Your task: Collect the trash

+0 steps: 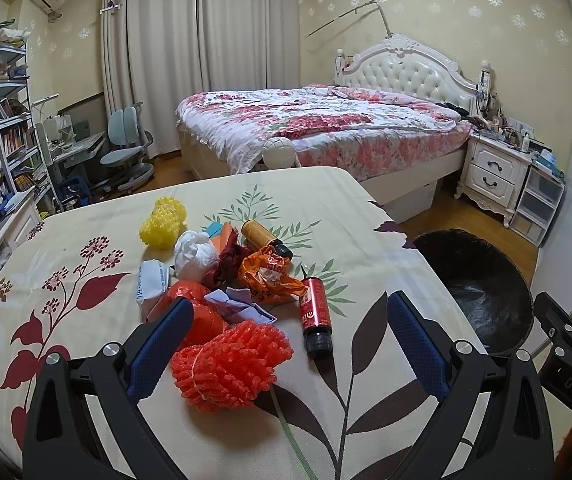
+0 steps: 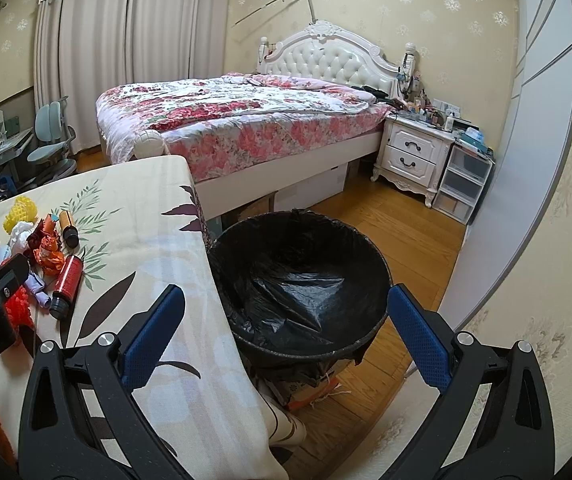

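We cannot read the print on the white packet [image 1: 153, 283] at the left of the heap, and the orange paper [image 1: 221, 236] at the far side is mostly hidden behind the white crumpled wad [image 1: 194, 254]. The trash sits in one heap at the middle of the surface [image 1: 85, 240]: a yellow foam net [image 1: 163, 222] farthest, an amber bottle [image 1: 263, 237] lying on its side, an orange wrapper [image 1: 269, 276], a red bottle [image 1: 314, 318] lying cap-near, and a red foam net [image 1: 229, 364] nearest. Our left hand-held gripper [image 1: 286, 344] is released, its blue pads wide either side of that red net. Our right hand-held gripper [image 2: 286, 340] is also released and empty above the black-lined bin [image 2: 298, 280], which stands on the floor just right of the surface.
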Demonstrator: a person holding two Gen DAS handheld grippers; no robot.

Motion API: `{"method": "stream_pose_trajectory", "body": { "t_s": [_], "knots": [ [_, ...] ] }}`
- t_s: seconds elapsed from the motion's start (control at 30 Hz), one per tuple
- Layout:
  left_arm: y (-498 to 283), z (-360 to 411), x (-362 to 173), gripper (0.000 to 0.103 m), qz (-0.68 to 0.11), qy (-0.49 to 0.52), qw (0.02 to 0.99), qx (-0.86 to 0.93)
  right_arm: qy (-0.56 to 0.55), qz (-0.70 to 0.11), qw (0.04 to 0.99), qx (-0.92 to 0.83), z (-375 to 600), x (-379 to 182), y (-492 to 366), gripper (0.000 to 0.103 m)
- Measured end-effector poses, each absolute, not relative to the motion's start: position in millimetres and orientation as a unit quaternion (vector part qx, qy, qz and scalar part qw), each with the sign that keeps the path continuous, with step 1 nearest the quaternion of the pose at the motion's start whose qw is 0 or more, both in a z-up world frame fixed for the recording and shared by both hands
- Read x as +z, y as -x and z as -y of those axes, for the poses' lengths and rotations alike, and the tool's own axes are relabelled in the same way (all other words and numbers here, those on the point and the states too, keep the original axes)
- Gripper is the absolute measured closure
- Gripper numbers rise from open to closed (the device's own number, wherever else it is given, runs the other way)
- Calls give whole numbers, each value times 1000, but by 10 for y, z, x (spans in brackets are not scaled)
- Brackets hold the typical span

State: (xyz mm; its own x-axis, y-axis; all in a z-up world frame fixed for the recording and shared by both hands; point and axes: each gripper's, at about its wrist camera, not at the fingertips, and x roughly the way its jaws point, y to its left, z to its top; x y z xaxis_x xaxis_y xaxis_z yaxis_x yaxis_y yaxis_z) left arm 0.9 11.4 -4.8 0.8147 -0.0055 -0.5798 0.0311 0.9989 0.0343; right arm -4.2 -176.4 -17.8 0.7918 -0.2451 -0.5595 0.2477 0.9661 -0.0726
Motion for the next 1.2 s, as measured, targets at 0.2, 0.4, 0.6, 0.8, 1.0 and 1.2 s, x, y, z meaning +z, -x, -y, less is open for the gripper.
{"method": "stream_pose_trajectory", "body": {
  "t_s": [0.2, 0.4, 0.6, 0.8, 1.0, 1.2],
  "knots": [
    [-3, -106, -48, 7, -304, -21, 952, -10, -3, -295, 947, -130, 1768, -181, 43, 4],
    [-3, -107, -47, 7, -304, -22, 952, -10, -3, -296, 946, -130, 1768, -178, 39, 4],
    [-6, -111, -45, 7, -305, -22, 952, -9, -3, -296, 946, -130, 1766, -173, 37, 4],
    [-11, -110, -58, 7, -307, -23, 952, -11, -3, -295, 947, -130, 1779, -176, 47, 4],
    [2, -96, -75, 7, -307, -28, 951, -14, -4, -295, 947, -130, 1777, -177, 48, 4],
    [15, -82, -80, 7, -309, -28, 950, -17, -5, -295, 947, -130, 1777, -181, 48, 4]
  ]
}}
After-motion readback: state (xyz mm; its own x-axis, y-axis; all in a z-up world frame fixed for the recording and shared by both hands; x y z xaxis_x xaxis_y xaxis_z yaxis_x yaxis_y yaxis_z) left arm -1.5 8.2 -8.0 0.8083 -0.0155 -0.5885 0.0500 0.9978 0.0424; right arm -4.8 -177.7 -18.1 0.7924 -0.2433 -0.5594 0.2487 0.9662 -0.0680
